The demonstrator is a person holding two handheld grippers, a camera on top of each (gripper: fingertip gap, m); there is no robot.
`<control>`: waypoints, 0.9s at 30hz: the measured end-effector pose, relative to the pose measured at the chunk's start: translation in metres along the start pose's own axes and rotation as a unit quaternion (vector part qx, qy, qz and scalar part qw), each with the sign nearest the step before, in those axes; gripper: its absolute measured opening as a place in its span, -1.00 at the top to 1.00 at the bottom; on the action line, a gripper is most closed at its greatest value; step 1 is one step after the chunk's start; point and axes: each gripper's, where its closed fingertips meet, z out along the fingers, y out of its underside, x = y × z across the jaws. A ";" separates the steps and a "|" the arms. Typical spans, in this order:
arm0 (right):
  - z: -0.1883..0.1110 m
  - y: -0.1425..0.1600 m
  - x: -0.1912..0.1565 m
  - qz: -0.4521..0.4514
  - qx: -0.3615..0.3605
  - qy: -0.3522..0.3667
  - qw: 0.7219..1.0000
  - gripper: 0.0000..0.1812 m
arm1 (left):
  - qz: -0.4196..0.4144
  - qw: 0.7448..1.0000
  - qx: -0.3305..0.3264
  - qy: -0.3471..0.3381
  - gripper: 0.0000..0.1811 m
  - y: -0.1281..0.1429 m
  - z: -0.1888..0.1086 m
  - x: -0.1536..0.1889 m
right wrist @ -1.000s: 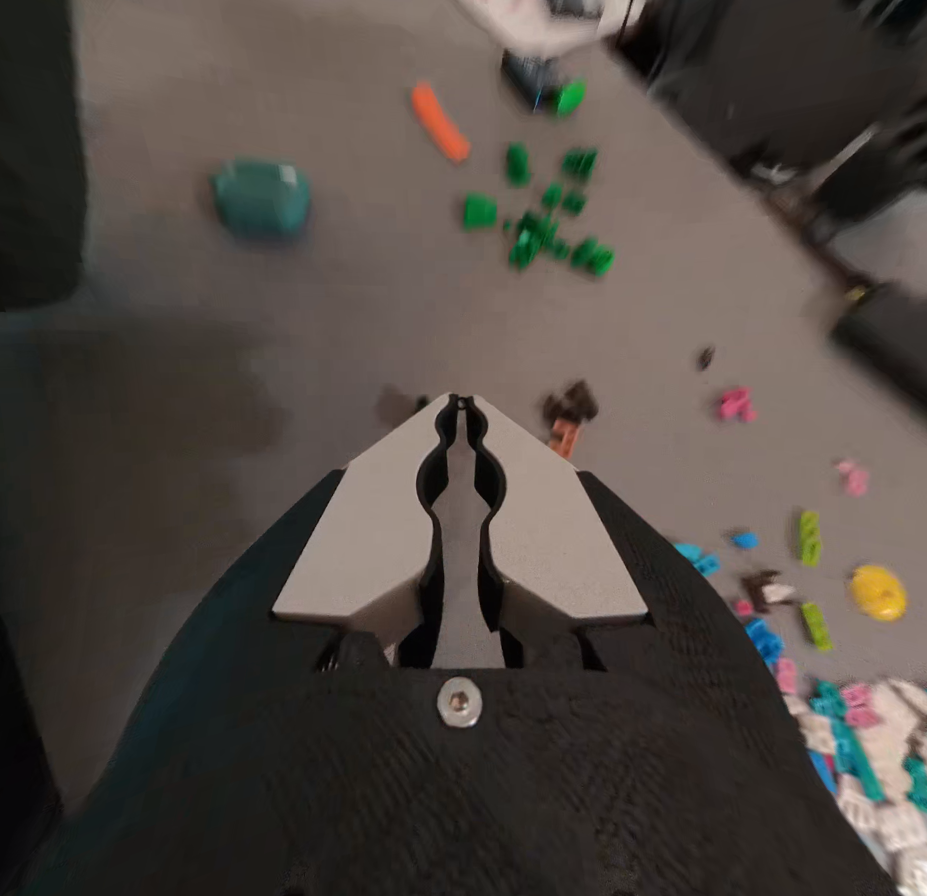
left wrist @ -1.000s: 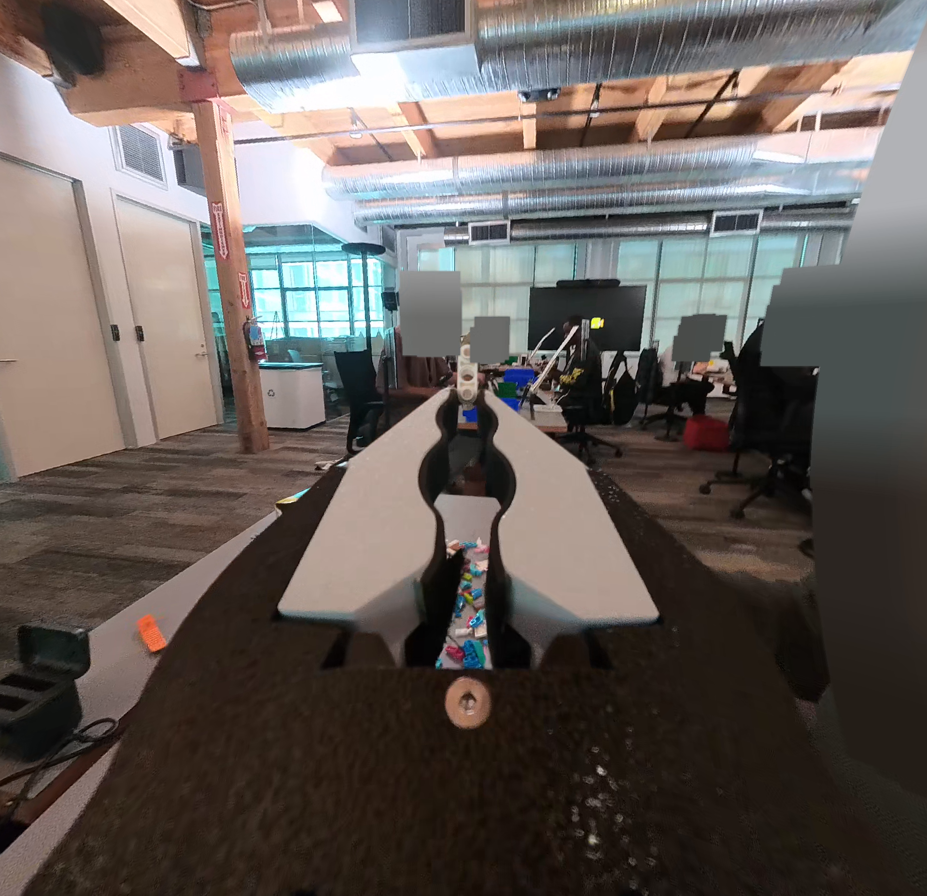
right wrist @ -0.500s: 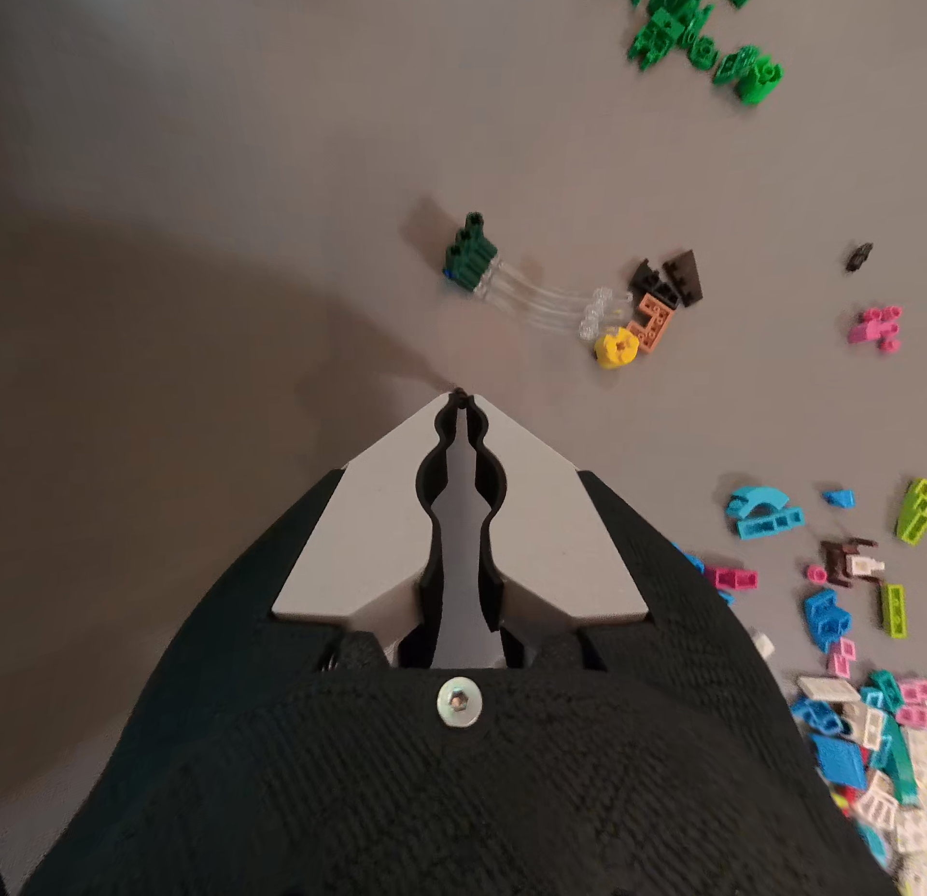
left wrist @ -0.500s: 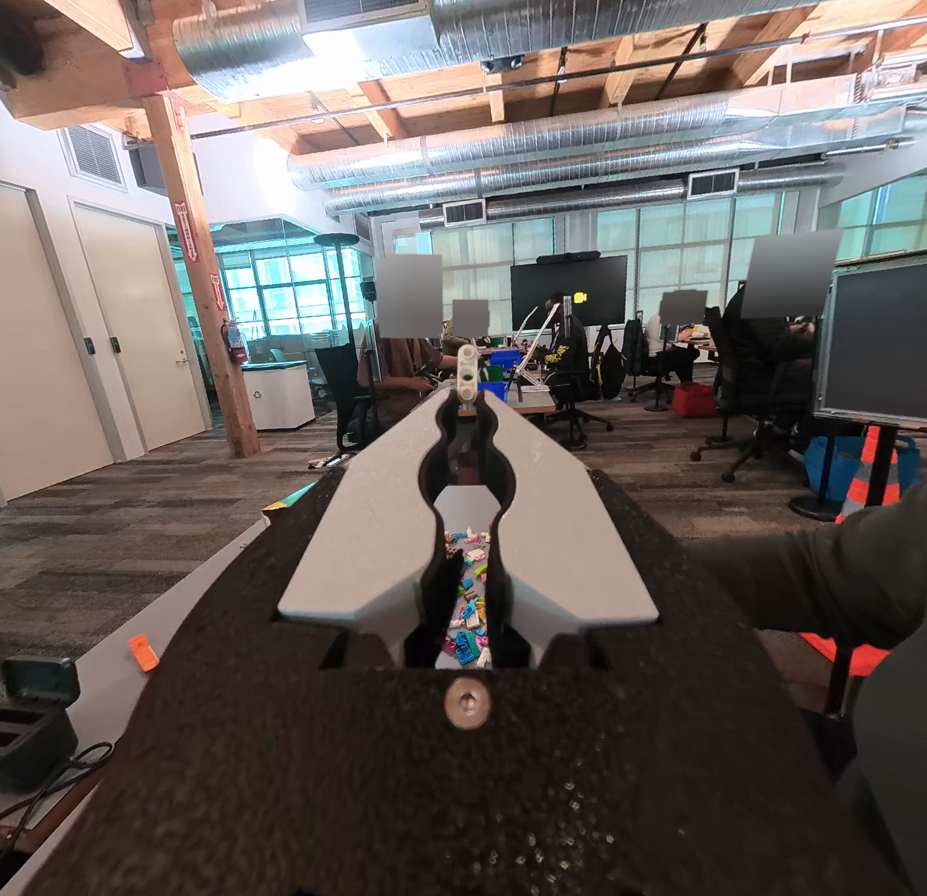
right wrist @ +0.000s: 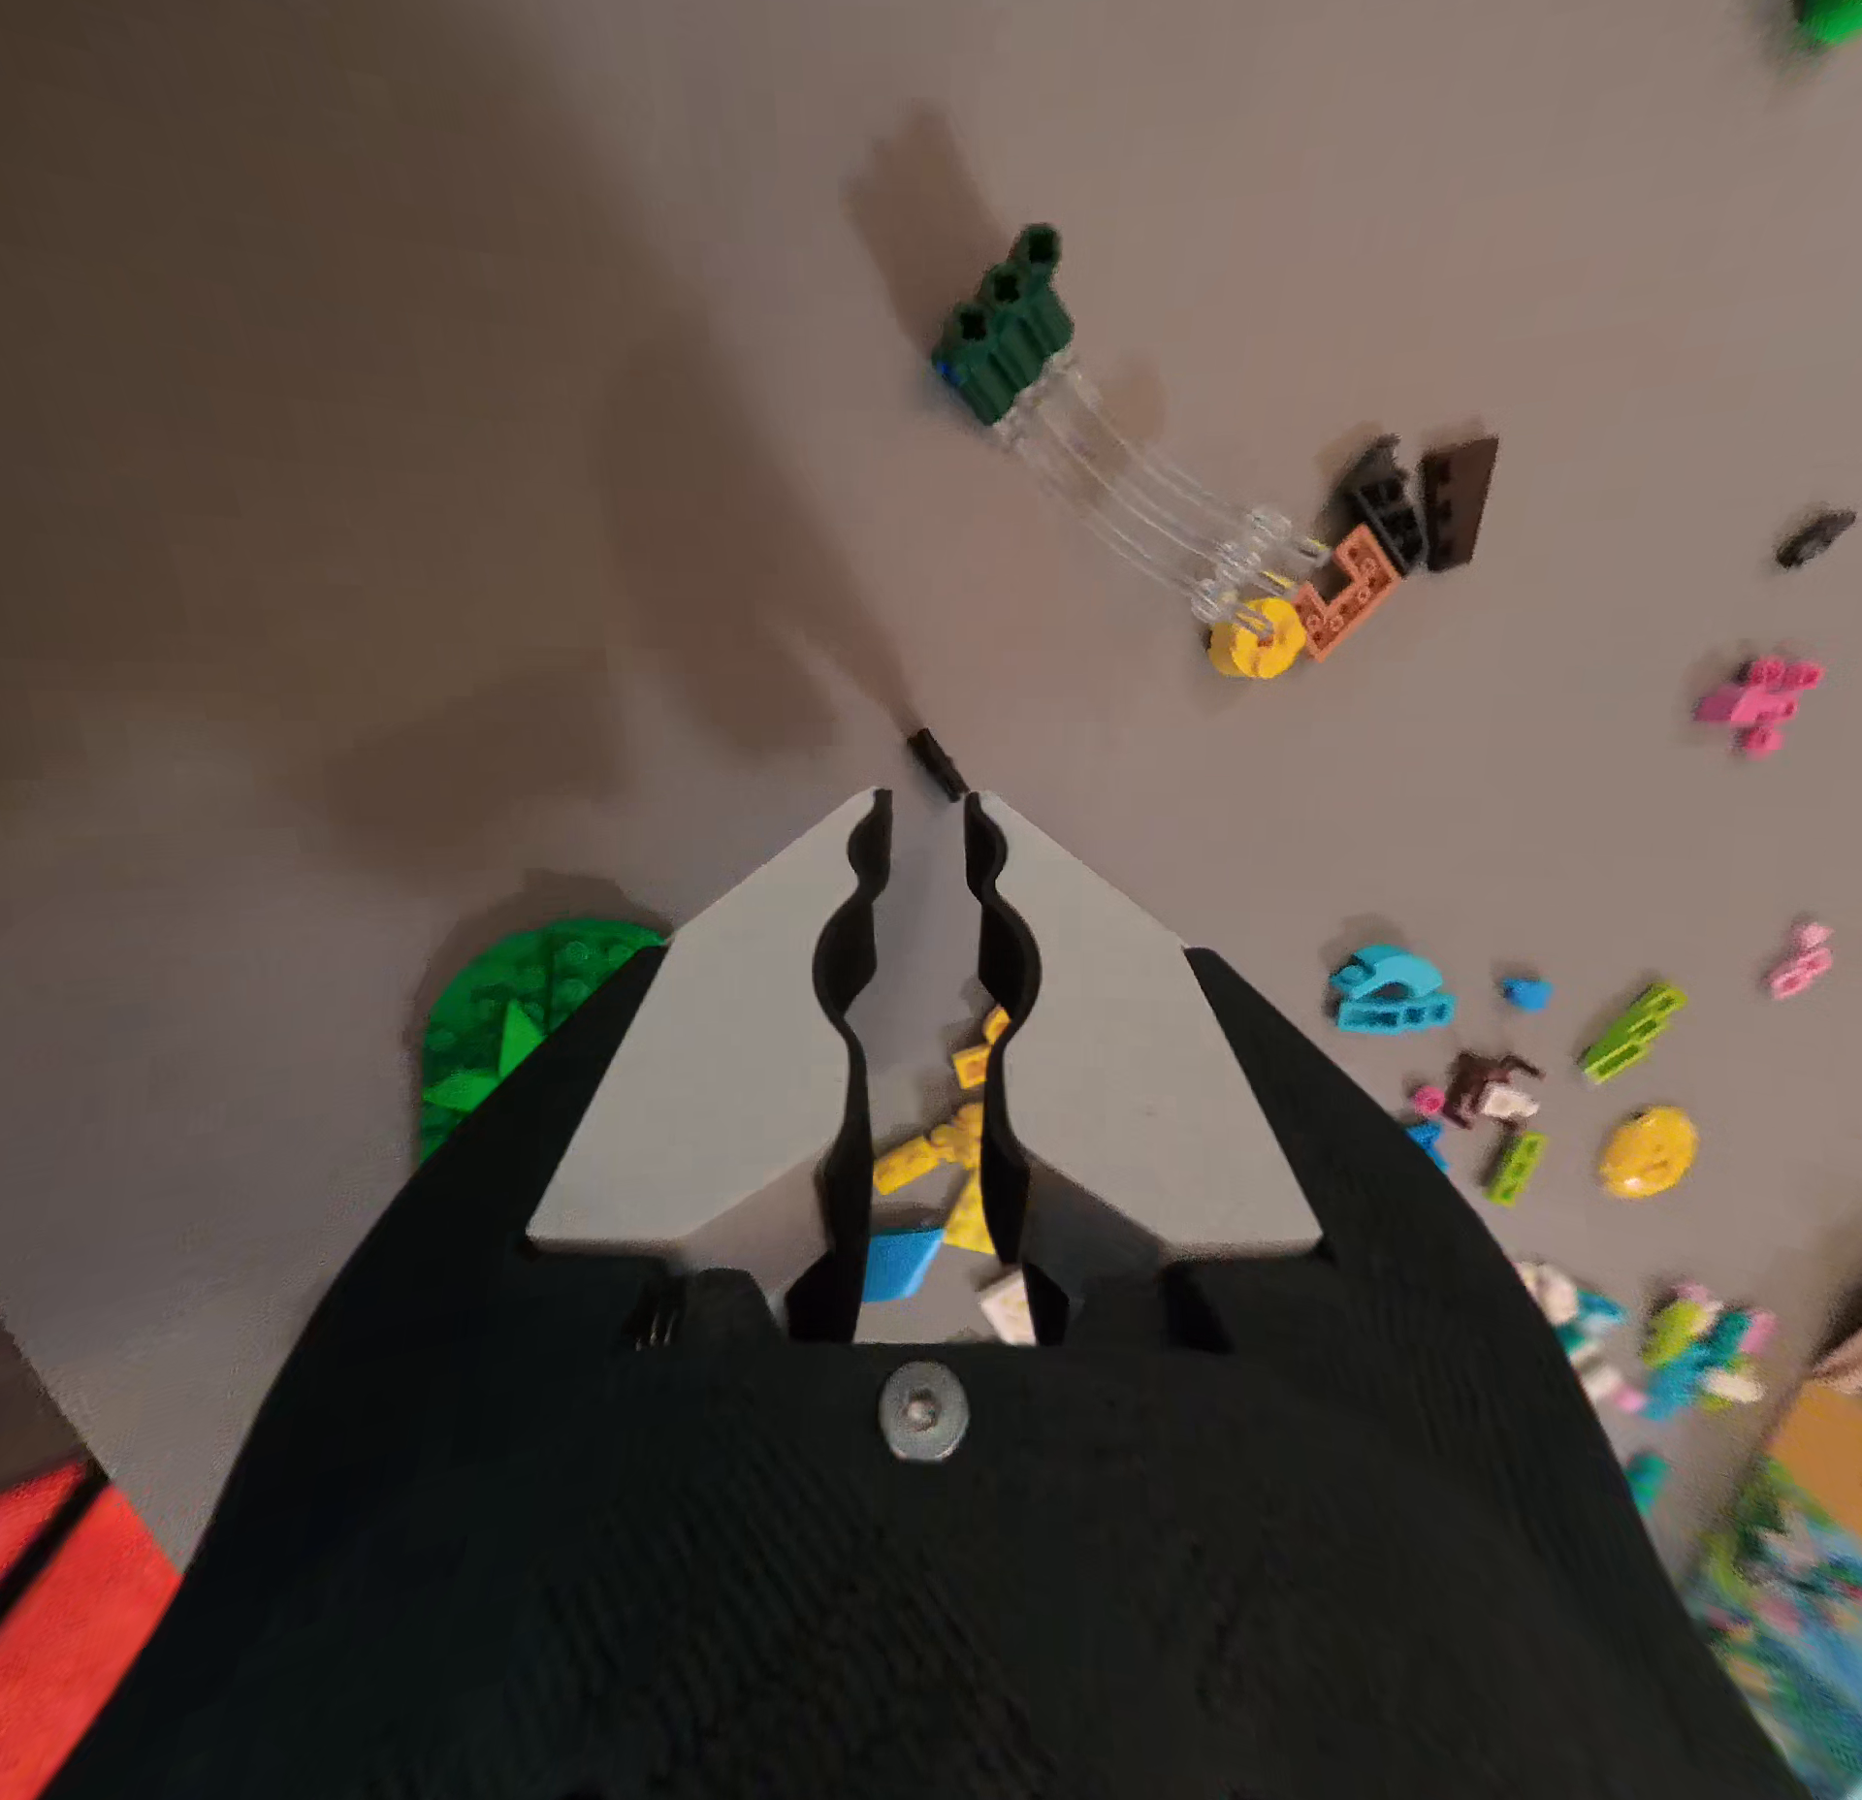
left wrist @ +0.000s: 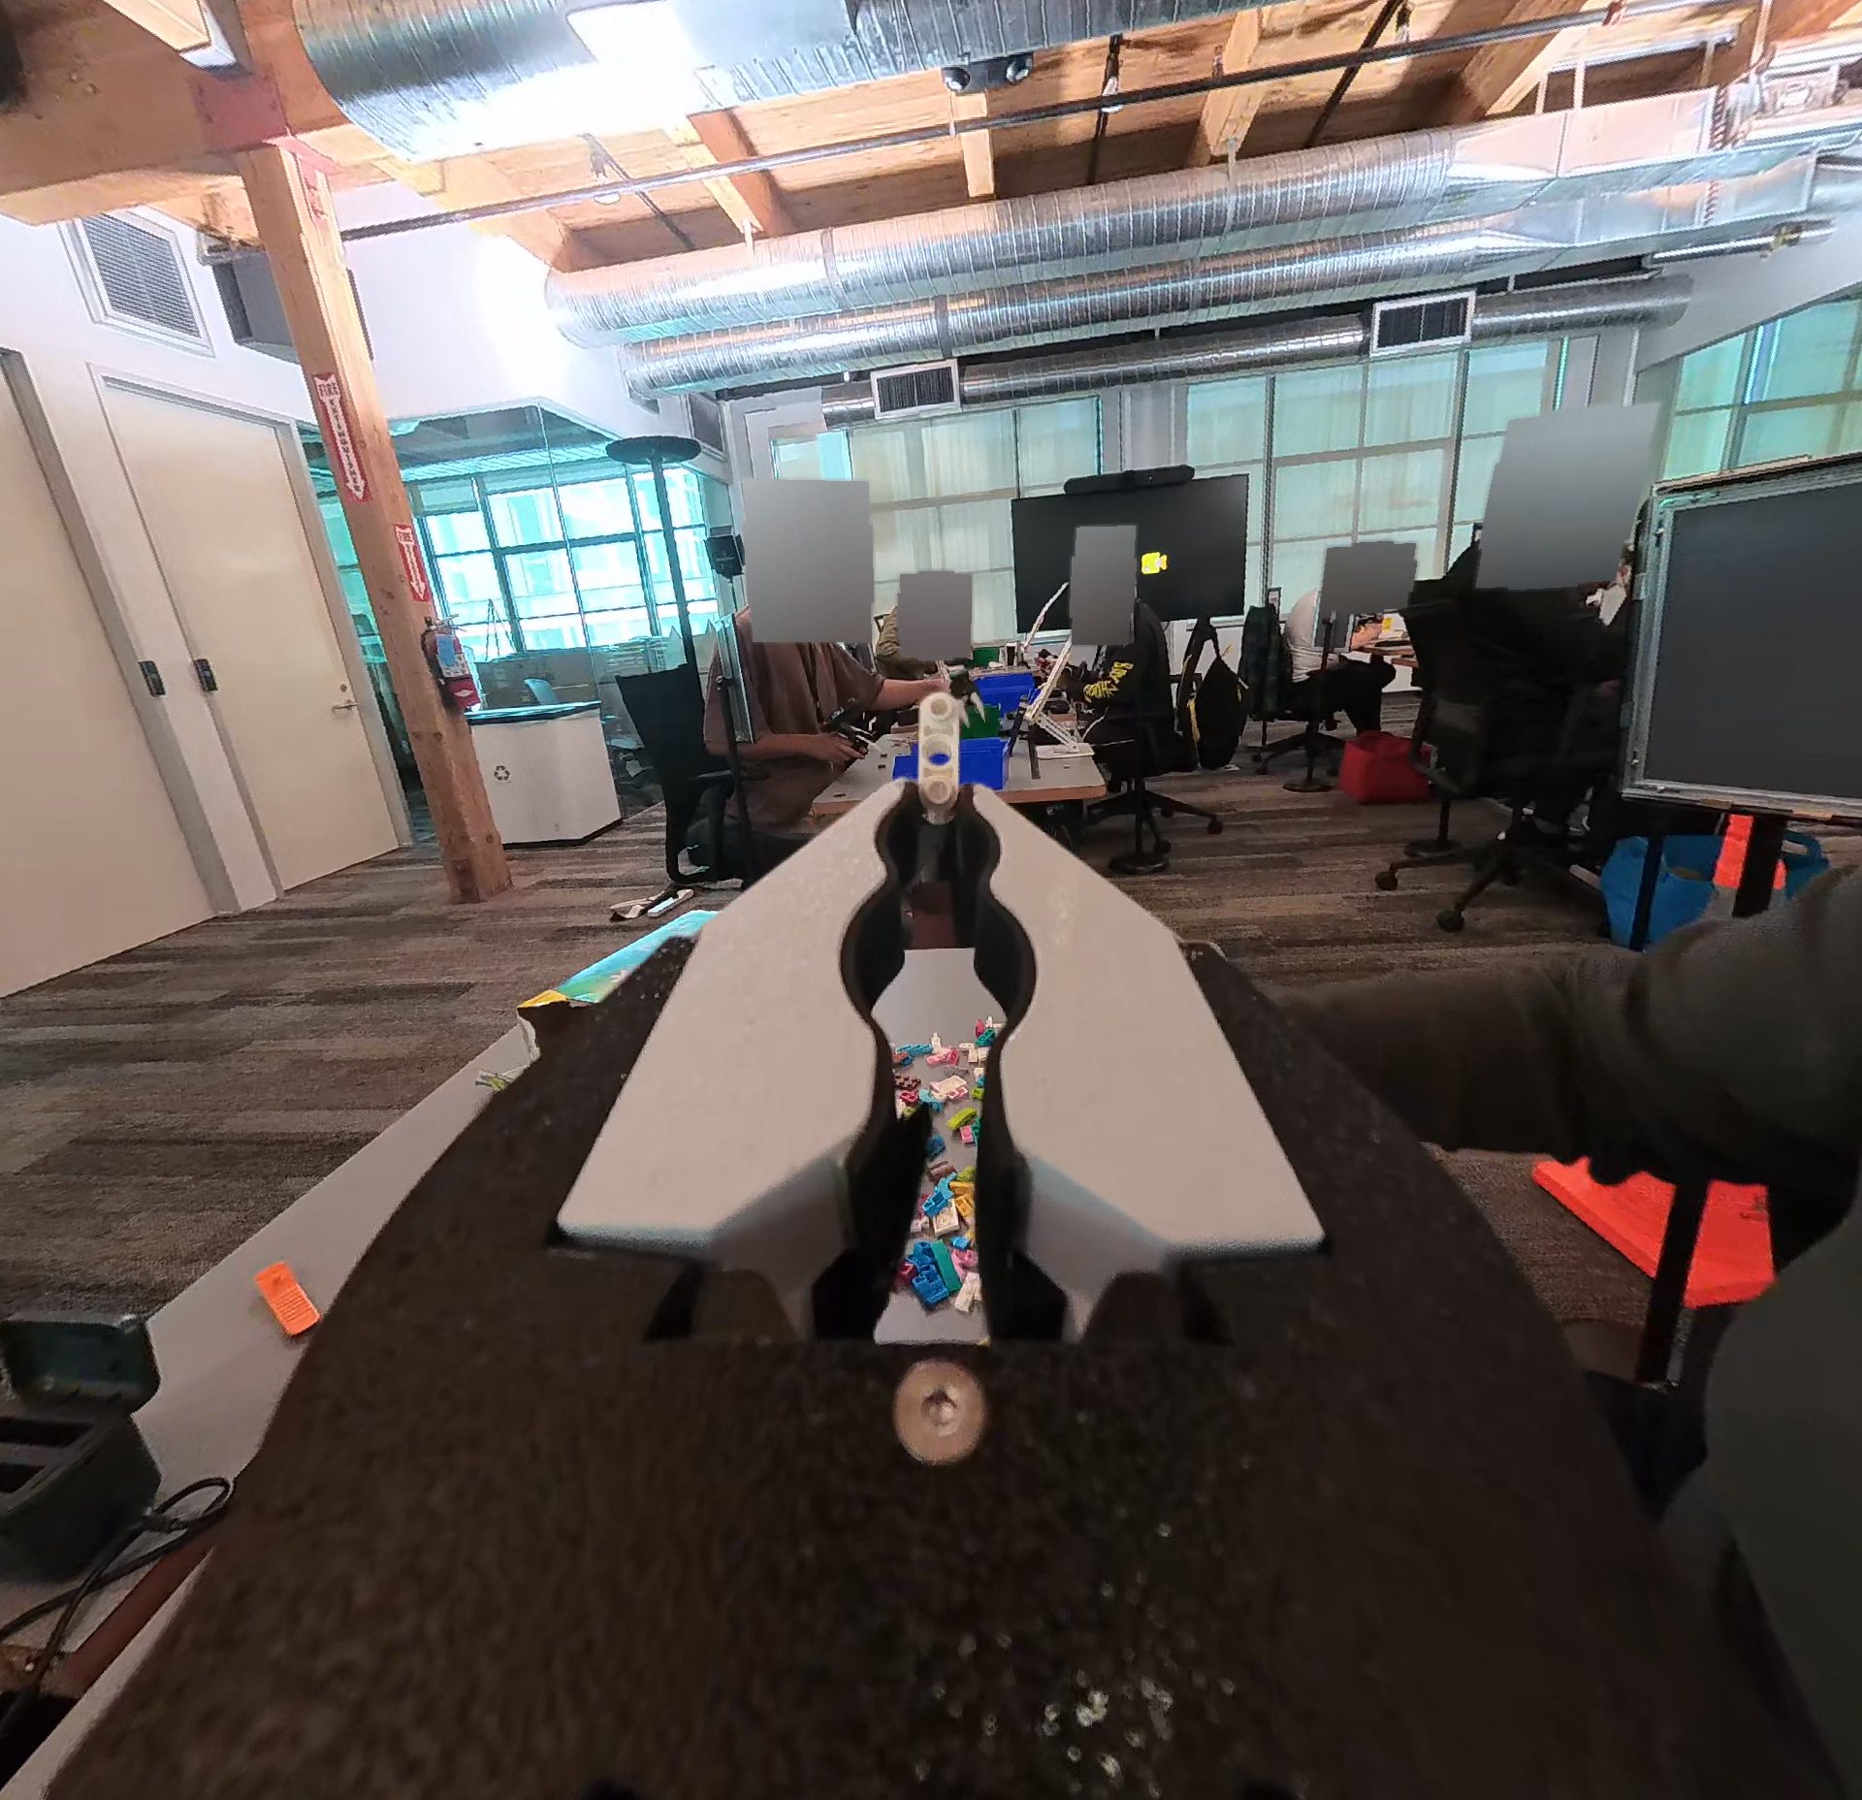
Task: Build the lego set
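Grey table (right wrist: 403, 442): right claw (right wrist: 927, 796) narrowly parted, tips just short of a small black pin (right wrist: 934, 764); left claw (left wrist: 939, 813) pinches a white lego piece (left wrist: 937, 749) aloft. No writing readable.

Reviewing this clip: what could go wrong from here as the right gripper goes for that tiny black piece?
The small black pin lies just beyond the open right gripper, nearer one fingertip; closing off-centre may flick it away. The left gripper pinches the white piece only by its end, so it might twist or slip during mating.
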 end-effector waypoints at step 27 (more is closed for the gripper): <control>-0.113 -0.073 0.058 -0.018 0.220 0.133 0.966 0.97 | 0.049 0.994 -0.092 0.041 0.95 0.031 0.003 0.013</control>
